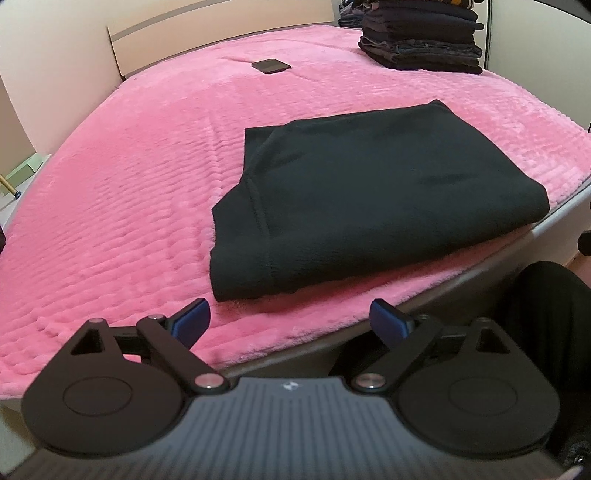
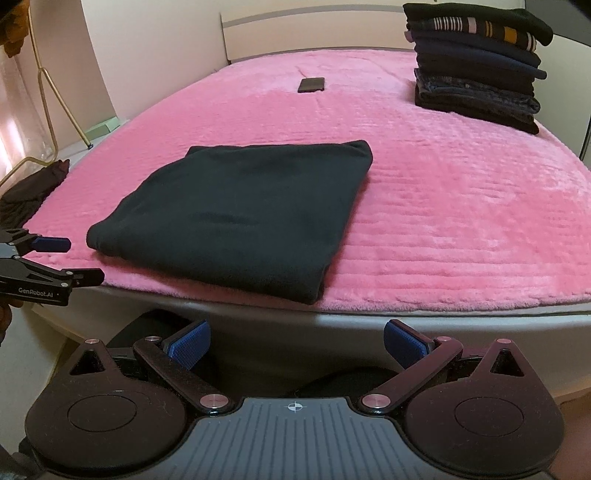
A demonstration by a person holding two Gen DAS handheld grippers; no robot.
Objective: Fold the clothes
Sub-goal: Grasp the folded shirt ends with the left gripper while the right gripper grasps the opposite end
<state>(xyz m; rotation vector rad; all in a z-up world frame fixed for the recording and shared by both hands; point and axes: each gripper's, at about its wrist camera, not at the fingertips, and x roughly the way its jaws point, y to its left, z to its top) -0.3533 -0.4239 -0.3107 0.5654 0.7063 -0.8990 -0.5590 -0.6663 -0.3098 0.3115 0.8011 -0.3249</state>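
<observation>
A black garment (image 1: 351, 192) lies folded into a flat rectangle near the front edge of the pink bed cover (image 1: 129, 192); the right wrist view shows the same garment (image 2: 240, 214). My left gripper (image 1: 290, 317) hovers open just in front of the garment's near corner, with nothing between its blue pads. From the right wrist view the left gripper (image 2: 79, 260) reaches in from the left edge, open, beside the garment. My right gripper (image 2: 295, 339) stands open off the bed's front edge, below the garment, holding nothing.
A tall stack of folded dark clothes (image 2: 476, 66) sits at the far right corner of the bed. A dark phone (image 2: 311, 84) lies on the cover towards the headboard (image 2: 314, 29). A dark cloth (image 2: 29, 192) and gold metal legs (image 2: 55, 92) stand left of the bed.
</observation>
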